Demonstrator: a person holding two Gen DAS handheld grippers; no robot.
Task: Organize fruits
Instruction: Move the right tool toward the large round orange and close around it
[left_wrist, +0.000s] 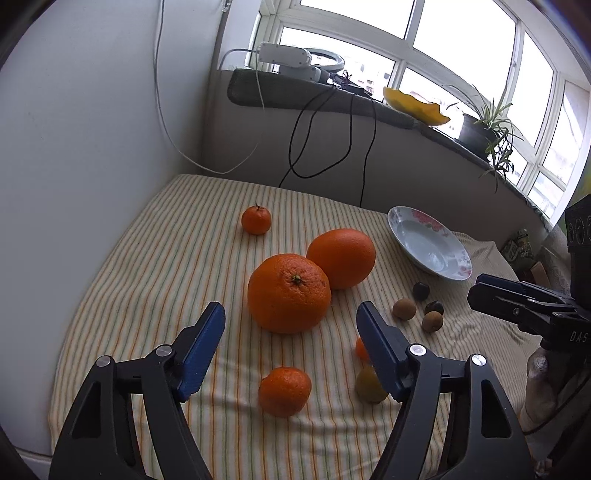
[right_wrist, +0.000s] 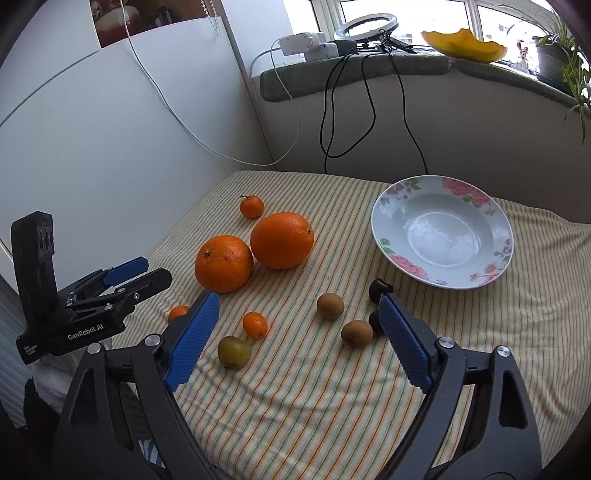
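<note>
Both grippers, left gripper (left_wrist: 290, 330) and right gripper (right_wrist: 299, 328), hover gaping and empty above scattered fruit, probably bound for the bare plate (right_wrist: 384, 236).

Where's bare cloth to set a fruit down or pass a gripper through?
Free: the plate, with nothing in it; striped cloth near the cameras, below the kiwis; the far-left corner behind the small tangerine. Crowded: the middle, where two big oranges touch, and the kiwi and dark-fruit cluster by the plate's near rim.
</note>
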